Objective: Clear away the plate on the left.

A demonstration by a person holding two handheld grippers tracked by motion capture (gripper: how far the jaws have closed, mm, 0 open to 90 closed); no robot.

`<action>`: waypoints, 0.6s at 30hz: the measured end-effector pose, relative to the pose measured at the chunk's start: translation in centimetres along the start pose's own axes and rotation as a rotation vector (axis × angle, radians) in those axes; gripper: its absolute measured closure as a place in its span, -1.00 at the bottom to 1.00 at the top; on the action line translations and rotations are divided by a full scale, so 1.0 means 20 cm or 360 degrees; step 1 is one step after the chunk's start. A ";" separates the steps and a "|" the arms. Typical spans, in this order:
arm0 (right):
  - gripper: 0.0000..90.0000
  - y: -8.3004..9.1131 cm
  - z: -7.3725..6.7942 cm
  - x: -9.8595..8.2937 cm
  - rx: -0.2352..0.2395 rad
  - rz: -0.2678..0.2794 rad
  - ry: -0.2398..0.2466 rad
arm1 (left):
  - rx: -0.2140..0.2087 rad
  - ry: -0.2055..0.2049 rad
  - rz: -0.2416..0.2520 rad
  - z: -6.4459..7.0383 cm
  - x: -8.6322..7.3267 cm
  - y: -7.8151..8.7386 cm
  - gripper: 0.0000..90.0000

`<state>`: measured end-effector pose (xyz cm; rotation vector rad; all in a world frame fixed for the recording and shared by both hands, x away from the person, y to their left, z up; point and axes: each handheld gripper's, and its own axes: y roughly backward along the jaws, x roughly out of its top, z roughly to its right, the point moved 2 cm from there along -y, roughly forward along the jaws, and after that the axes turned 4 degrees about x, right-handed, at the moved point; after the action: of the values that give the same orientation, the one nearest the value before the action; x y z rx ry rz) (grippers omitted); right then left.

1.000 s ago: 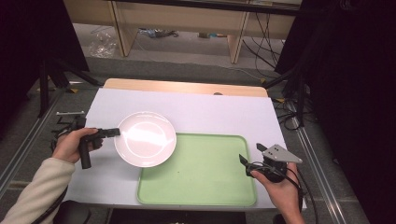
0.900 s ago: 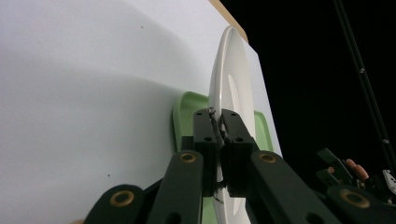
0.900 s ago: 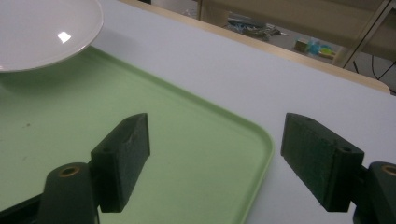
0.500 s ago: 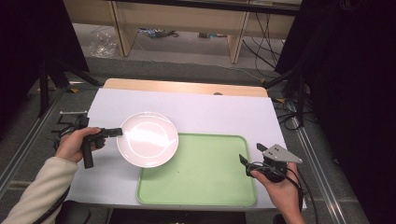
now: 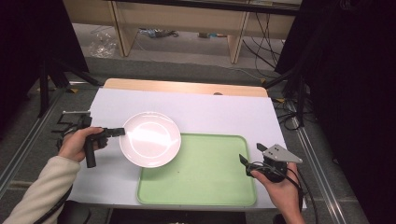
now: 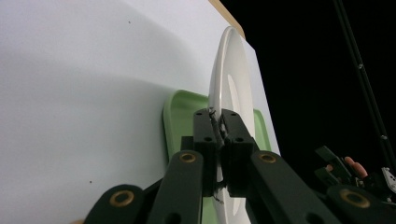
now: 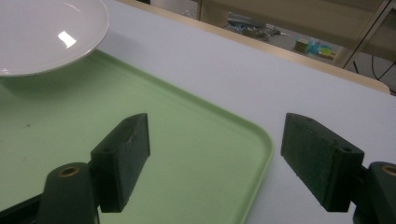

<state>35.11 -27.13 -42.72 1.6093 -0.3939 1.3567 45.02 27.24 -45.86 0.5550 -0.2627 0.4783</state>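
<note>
The person's left hand (image 5: 77, 142) holds the left gripper (image 5: 120, 132) out over the white-covered table (image 5: 224, 114); its two black jaws are pinched tight on the near rim of a white plate (image 5: 150, 139), and in the left gripper view the rim of that plate (image 6: 231, 84) runs edge-on straight between the closed pads; the plate is carried by that rim alone, its left part over the white cover and its right part hanging over the upper left corner of the green tray (image 5: 205, 175); from the right gripper view the plate (image 7: 44, 35) casts a soft shadow on the tray (image 7: 187, 154) below it, so it looks lifted a little rather than resting, though I cannot be sure its far edge is clear of the tray; the tray itself lies flat on the near half of the table, bare of anything on its floor; off at its right edge the right hand (image 5: 280, 191) holds the right gripper (image 5: 244, 162) low, just beside the tray's right rim, its grey three-cornered plate on top; its jaws stand wide apart with nothing between them, one over the green surface and the other over the white cover just past the tray's rounded corner.
</note>
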 end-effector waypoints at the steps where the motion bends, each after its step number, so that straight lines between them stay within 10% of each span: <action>1: -0.45 0.00 0.00 0.00 0.0000 -0.0001 -0.0001 | 0.0018 -0.0008 -0.0021 0.00 0.00 0.00 0.90; 18: -0.45 0.00 0.00 0.00 0.0000 0.0003 -0.0005 | 0.0009 -0.0028 -0.0052 0.03 -0.01 -0.04 0.90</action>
<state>35.11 -27.13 -42.71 1.6118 -0.3971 1.3556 45.22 26.24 -45.82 0.5682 -0.2684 0.4426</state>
